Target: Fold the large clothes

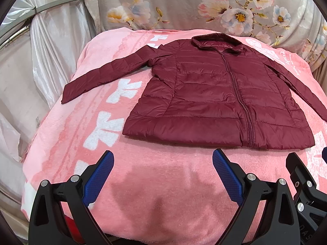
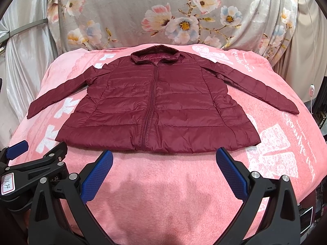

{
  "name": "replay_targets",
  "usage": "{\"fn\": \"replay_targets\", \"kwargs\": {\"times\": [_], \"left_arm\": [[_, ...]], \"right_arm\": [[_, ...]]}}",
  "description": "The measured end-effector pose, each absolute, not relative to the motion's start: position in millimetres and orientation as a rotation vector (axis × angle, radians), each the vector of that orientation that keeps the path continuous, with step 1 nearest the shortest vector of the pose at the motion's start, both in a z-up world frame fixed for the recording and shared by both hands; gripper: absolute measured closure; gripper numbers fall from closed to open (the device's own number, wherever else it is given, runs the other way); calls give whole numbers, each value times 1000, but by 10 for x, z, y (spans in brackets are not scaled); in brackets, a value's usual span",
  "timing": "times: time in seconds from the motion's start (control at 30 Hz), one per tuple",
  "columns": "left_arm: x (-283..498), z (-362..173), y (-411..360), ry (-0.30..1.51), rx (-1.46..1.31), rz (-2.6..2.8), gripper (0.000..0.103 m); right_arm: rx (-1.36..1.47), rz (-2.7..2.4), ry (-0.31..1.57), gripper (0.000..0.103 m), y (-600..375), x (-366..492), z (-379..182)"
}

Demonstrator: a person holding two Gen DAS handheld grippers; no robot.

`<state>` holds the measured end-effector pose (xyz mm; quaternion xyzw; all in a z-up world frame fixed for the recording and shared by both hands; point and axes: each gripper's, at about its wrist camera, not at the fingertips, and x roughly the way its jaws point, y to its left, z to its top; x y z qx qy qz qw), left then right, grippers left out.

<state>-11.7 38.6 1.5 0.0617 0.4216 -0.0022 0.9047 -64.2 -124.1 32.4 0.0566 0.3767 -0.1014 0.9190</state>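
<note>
Both grippers, left gripper [image 1: 163, 164] and right gripper [image 2: 164, 164], hovered with fingers spread wide and empty near the maroon jacket [image 2: 155, 106], laid flat, zipped, sleeves outspread on the pink blanket [image 2: 159, 183], likely for folding.

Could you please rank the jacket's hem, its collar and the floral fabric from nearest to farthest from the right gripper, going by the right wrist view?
1. The jacket's hem, just beyond the right gripper and its open jaws.
2. The collar, at the jacket's far end, centre.
3. The floral fabric, draped upright behind the pink blanket.
</note>
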Motion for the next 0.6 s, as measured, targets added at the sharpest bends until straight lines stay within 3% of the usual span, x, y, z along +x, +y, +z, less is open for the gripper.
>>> {"fn": "replay_targets", "kwargs": {"times": [0.6], "left_arm": [[-64, -13, 358, 879, 133, -5, 9]], "right_arm": [[125, -206, 785, 5, -1288, -581, 309]]}}
